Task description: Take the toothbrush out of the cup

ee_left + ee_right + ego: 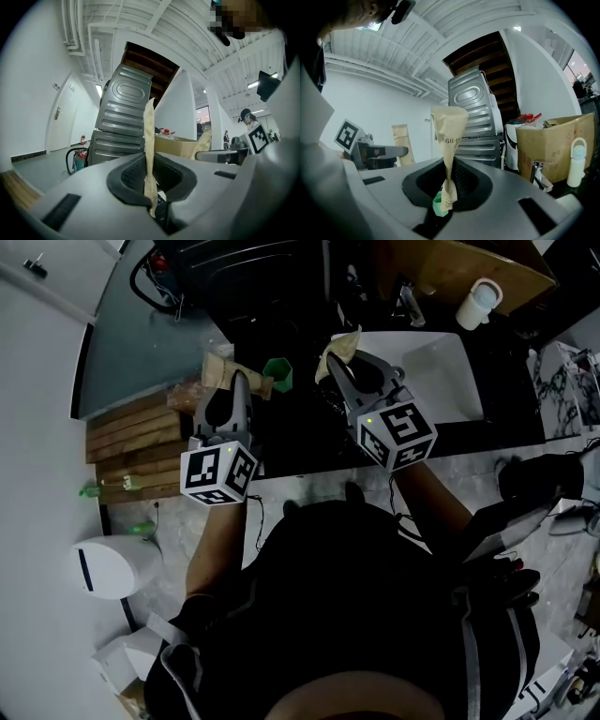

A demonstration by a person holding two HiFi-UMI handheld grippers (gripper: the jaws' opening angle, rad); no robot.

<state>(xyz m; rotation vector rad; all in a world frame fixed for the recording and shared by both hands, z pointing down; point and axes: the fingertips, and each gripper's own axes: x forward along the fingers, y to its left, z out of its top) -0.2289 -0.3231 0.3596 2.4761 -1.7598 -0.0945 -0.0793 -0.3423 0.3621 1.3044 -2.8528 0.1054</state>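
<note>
Left gripper (150, 187), jaws nearly together, pinches a flat tan packet (149, 136), likely the wrapped toothbrush, already clear of the green cup (277, 374) at the counter's (291, 442) left end, while right gripper (447, 187) nips crumpled tan paper (449, 126).

Both rigs look like the same kit: the left gripper (239, 382) and right gripper (339, 367) have smooth grey moulded shells with black ribbed pads inside, plus a white marker cube (218, 472) with black squares on the back. Thin black cables (253, 521) trail off them. The person wears a black top (356, 596) with pale sleeve trim (174, 632).
</note>
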